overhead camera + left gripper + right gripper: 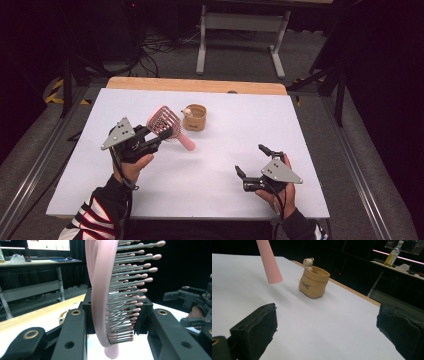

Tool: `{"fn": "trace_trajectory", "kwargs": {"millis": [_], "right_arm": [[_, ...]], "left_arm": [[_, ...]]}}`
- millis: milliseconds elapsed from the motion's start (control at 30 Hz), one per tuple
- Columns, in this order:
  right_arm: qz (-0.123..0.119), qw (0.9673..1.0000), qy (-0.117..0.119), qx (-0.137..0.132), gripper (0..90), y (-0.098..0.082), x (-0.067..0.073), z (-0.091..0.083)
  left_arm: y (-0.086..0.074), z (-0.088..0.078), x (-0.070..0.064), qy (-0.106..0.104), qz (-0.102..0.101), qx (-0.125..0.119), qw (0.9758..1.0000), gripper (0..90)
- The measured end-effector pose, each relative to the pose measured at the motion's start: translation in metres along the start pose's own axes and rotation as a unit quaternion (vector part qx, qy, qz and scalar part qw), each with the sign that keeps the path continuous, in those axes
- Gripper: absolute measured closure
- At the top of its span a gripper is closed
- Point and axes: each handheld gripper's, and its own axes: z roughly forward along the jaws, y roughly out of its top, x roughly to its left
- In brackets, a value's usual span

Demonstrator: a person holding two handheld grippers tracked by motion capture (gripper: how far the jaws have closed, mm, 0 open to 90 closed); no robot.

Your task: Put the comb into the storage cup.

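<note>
A pink hairbrush (166,125) hangs above the white table, its handle (269,262) slanting down to the right with the tip just over the surface. My left gripper (159,135) is shut on the brush head (100,302), and the bristles point across the jaws. A tan sack-shaped pot (195,118) with a small bear figure on its rim stands just right of the brush and also sits ahead of my right gripper as the pot (314,282). Near the front right of the table my right gripper (251,160) is open, with nothing between its pads (259,325).
The white board (260,115) lies on a wooden table whose far edge (200,84) shows. A white table frame (240,30) and cables sit on the floor beyond. Dark metal rails run along both sides. The other hand's gripper (192,307) appears off to the right.
</note>
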Motion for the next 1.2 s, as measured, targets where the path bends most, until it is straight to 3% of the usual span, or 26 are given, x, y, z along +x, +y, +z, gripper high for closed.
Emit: {"fn": "trace_trajectory", "kwargs": {"millis": [567, 1200], "right_arm": [[0.004, 0.9997, -0.006, 0.021, 4.2, -0.016, -0.005, -0.007], [0.003, 0.9996, -0.01, 0.027, 5.5, -0.019, -0.006, -0.008]], "left_arm": [[0.012, -0.017, 0.011, 0.025, -0.007, -0.031, 0.9992, 63.8], [0.035, -0.006, 0.018, 0.033, 0.004, -0.034, 0.9989, 63.8]]}}
